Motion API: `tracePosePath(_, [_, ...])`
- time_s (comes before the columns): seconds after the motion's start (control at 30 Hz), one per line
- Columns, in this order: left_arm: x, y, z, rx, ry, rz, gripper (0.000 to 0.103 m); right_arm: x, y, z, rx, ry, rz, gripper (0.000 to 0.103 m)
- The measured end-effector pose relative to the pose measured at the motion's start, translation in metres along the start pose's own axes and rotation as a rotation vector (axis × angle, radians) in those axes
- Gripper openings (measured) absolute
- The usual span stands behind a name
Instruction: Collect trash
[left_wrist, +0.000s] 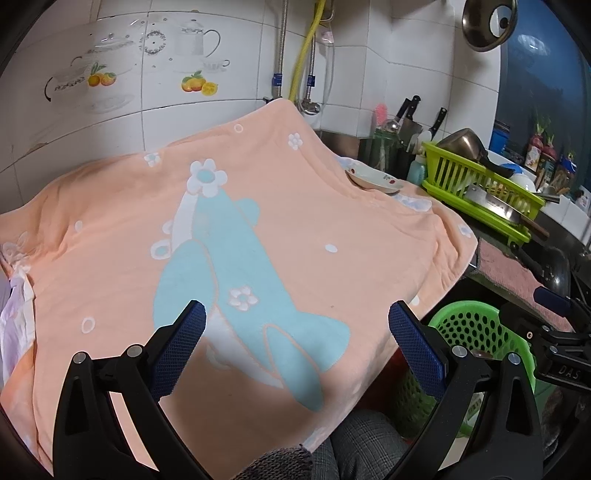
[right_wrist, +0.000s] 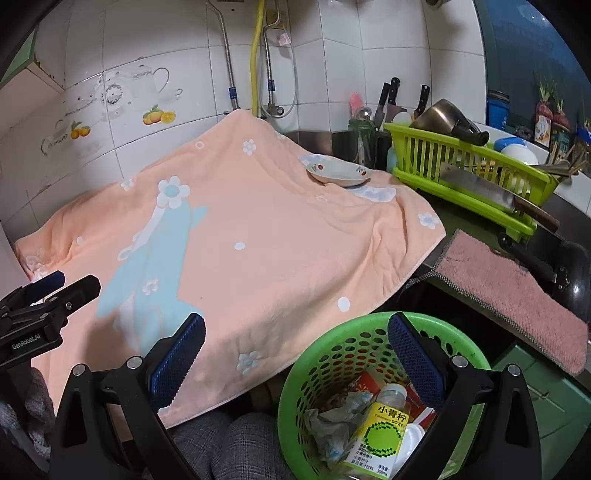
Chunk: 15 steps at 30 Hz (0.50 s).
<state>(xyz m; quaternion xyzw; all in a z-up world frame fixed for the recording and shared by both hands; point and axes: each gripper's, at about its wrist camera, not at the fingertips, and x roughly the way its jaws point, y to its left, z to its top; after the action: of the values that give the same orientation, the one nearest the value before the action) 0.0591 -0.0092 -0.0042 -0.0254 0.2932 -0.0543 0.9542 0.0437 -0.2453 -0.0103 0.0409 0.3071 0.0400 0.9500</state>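
A round green perforated basket (right_wrist: 306, 373) stands on the floor at the counter's front edge. Inside it are a clear bottle with a yellow-green label (right_wrist: 380, 432), crumpled grey paper (right_wrist: 332, 421) and a red package (right_wrist: 369, 382). My right gripper (right_wrist: 295, 332) hangs open just above the basket's left rim, with nothing between its fingers. Over the front half of the orange towel (left_wrist: 314, 229), my left gripper (left_wrist: 297, 321) is open and holds nothing. In the left wrist view the basket (left_wrist: 476, 332) shows at the lower right.
The orange towel (right_wrist: 277, 221) covers the counter, with a white plate (right_wrist: 338, 171) on its far right corner. A lime dish rack (right_wrist: 465, 173) with a pot and cleaver, a knife block and a pink cloth (right_wrist: 513, 295) lie to the right. A person's knees (right_wrist: 236, 443) are below.
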Motion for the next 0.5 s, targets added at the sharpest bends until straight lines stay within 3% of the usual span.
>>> tracePosePath(0.5, [0.000,-0.007,0.014,0.013,-0.022,-0.001,0.098,-0.006,0.003,0.010,-0.028,-0.051,-0.038,0.096])
